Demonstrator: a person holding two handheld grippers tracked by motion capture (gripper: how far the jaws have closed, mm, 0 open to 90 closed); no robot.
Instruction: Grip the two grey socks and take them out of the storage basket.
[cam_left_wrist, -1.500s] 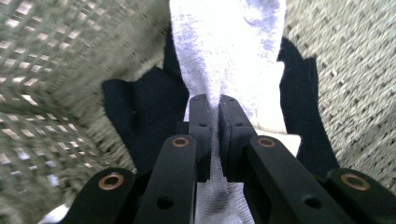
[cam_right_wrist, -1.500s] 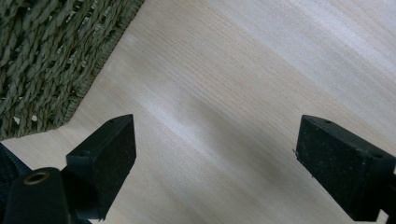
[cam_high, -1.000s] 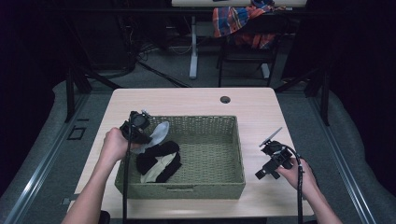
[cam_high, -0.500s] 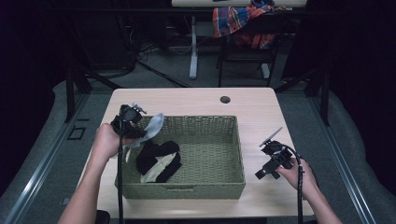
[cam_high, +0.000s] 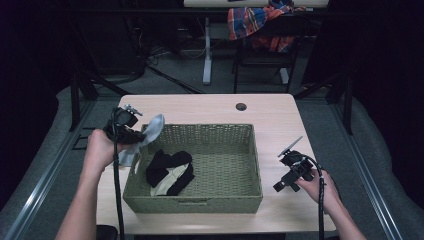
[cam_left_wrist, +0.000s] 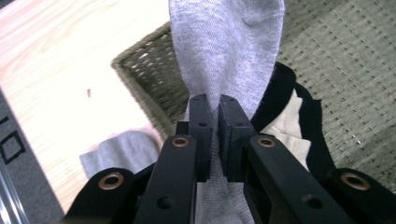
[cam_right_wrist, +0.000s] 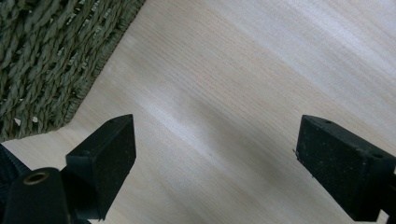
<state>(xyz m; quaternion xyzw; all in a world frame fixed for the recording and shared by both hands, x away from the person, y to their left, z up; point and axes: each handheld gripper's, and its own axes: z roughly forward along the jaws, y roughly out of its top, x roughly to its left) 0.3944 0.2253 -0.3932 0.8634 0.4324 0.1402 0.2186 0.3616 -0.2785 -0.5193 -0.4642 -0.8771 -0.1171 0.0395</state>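
High view: left hand-held gripper (cam_high: 131, 131) lifts a grey sock (cam_high: 150, 132) over the basket (cam_high: 200, 202) rim; black-and-cream socks (cam_high: 170, 172) left inside.
Left gripper view: jaws pinch the grey sock (cam_left_wrist: 224, 56); another grey piece (cam_left_wrist: 119, 151) lies on the surface (cam_left_wrist: 60, 70).
Right gripper view: jaws wide, empty, over the surface.
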